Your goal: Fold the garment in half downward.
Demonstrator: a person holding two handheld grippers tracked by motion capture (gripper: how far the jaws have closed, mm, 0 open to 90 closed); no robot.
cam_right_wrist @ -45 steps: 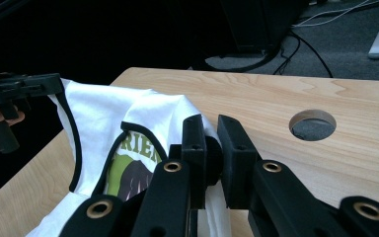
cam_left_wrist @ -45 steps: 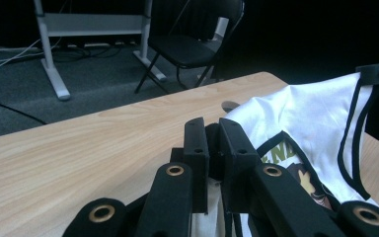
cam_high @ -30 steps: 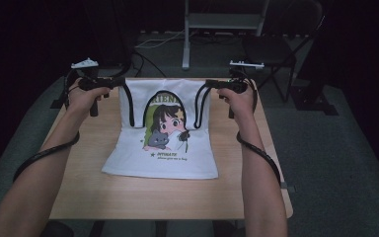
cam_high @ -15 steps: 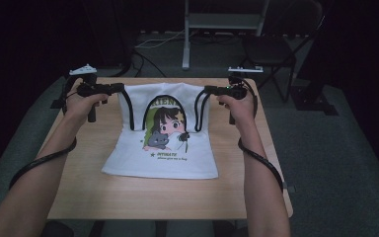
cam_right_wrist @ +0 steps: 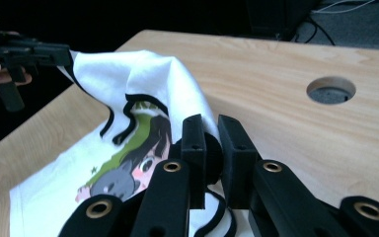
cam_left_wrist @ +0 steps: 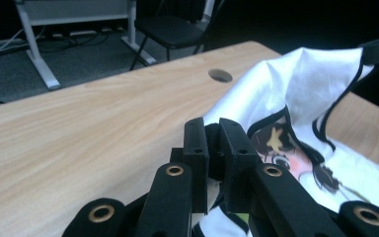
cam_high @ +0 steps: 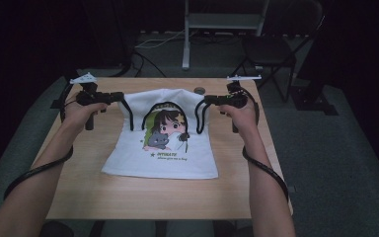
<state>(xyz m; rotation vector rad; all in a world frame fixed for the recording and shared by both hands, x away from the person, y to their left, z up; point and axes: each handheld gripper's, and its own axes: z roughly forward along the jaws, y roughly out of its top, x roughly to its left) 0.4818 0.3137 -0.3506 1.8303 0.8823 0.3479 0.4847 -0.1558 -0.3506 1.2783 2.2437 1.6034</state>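
— White cloth: where's the shirt (cam_high: 164, 143)?
— Mid-table (cam_high: 79, 192), near hem lying flat, far end lifted and folding toward the print.
— The grippers?
— Left gripper (cam_high: 120, 97) is clamped on the far left corner, right gripper (cam_high: 203, 101) on the far right one.
— Around it?
— A hole (cam_high: 199, 91) in the table just beyond; a chair (cam_high: 271, 49) farther off.

Bare table (cam_high: 143, 197) around the shirt (cam_high: 163, 158); nothing obstructs.
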